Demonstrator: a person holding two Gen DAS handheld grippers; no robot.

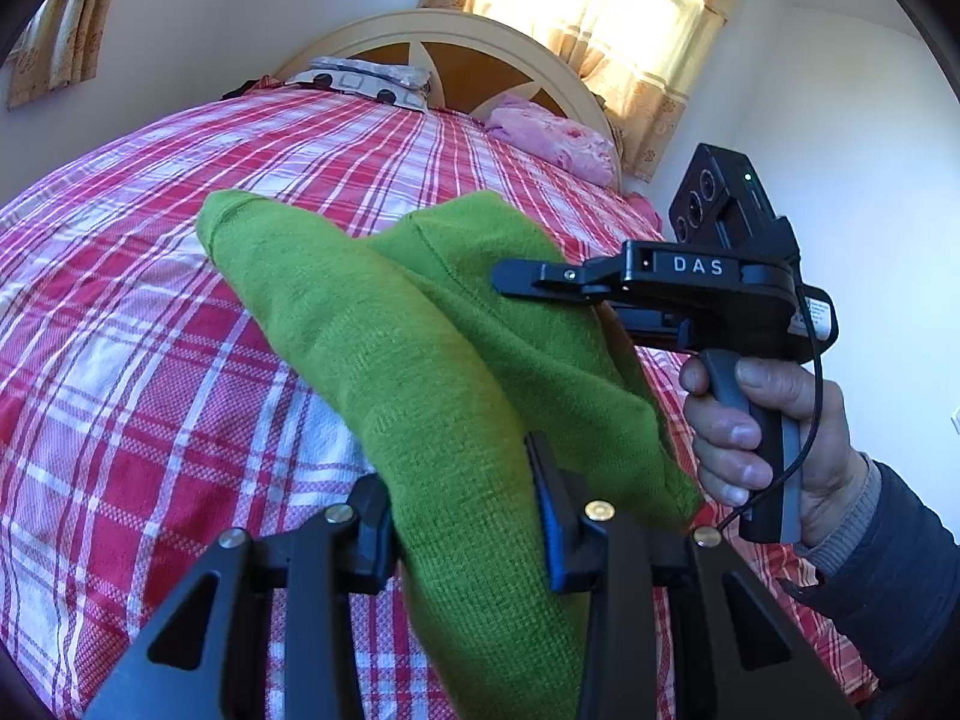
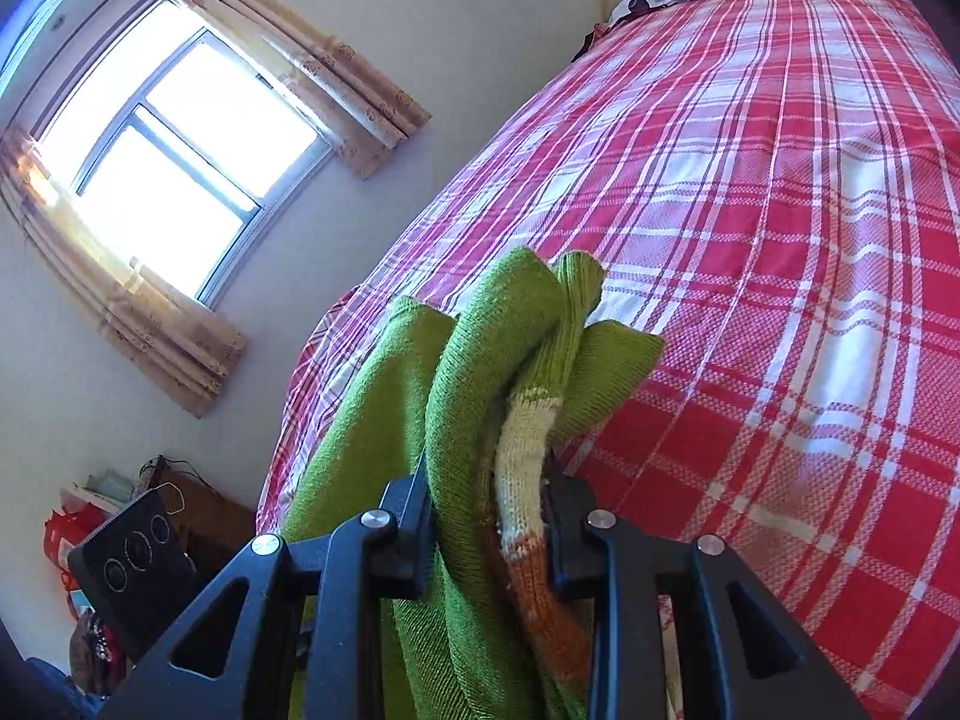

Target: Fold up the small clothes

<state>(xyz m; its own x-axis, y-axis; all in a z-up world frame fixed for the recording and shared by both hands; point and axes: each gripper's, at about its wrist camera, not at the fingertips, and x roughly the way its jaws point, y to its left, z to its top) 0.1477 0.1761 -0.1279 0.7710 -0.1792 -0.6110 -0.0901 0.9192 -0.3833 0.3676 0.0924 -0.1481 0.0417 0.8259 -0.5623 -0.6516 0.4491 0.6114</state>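
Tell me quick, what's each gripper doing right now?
Left gripper: closed on the green knit garment.
Right gripper: closed on the same garment, bunched.

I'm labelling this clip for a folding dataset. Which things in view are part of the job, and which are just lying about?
Part of the job:
green knitted garment
left gripper, clamped on it
right gripper, clamped on it
checked bedspread, the work surface

Just lying about:
pink pillow
patterned pillow
curtains
red bag
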